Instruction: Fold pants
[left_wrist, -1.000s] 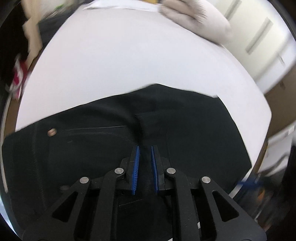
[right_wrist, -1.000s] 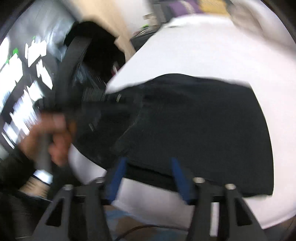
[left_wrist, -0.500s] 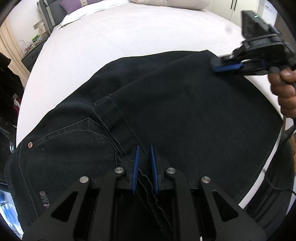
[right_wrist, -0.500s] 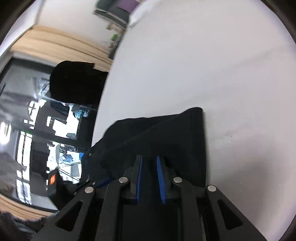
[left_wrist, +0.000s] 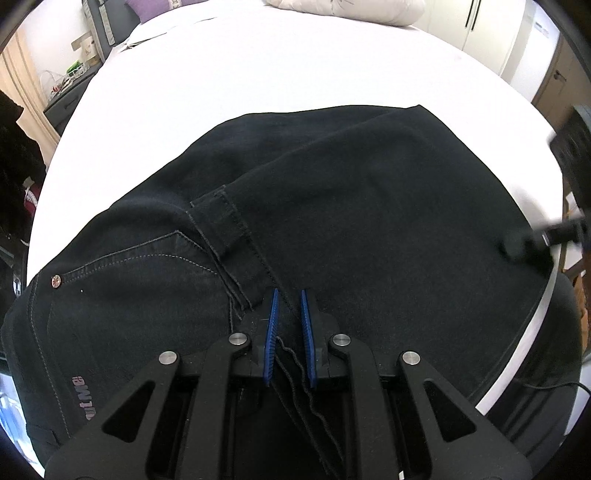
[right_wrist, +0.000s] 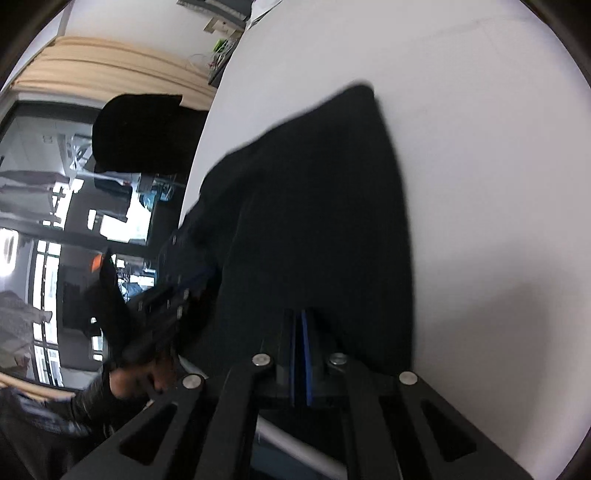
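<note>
Black denim pants (left_wrist: 332, 206) lie folded on a white bed (left_wrist: 258, 74), with a back pocket and rivet at the left. My left gripper (left_wrist: 287, 299) is shut on the pants' near seam edge, with cloth and loose threads between its blue pads. My right gripper (right_wrist: 298, 314) is shut on the pants (right_wrist: 314, 206) at their right side; it shows blurred at the right edge of the left wrist view (left_wrist: 532, 240).
A beige pillow (left_wrist: 343, 9) lies at the bed's far end. A nightstand (left_wrist: 70, 99) stands at the far left, wardrobe doors (left_wrist: 491, 33) at the far right. The bed's near edge (left_wrist: 517, 354) runs under the pants at the right.
The right gripper has moved along the pants' right side towards the near edge and has closed further on the cloth. The left gripper has kept its hold.
</note>
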